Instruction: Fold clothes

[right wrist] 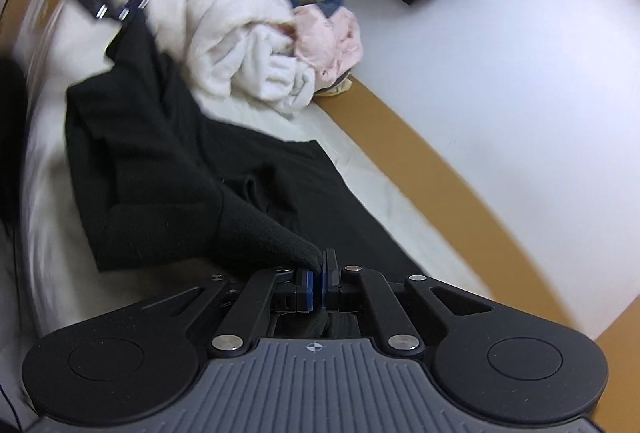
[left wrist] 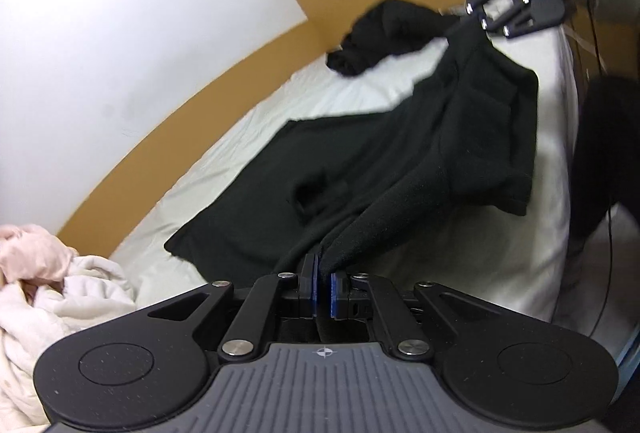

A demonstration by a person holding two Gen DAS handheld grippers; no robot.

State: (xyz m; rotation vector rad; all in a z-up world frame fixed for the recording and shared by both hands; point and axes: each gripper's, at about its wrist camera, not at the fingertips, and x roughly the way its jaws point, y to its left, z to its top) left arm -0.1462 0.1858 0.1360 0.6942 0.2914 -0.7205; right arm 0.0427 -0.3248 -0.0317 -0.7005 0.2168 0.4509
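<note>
Black fleece garment (left wrist: pixel 400 153) lies spread across the white bed sheet (left wrist: pixel 328 89), stretched between both tools. At one end the left gripper (left wrist: pixel 324 287) has its jaws pinched on a corner; at the other, the right gripper (right wrist: pixel 320 283) pinches the opposite edge. White and pink laundry (right wrist: pixel 256 45) is heaped near the wall
</note>
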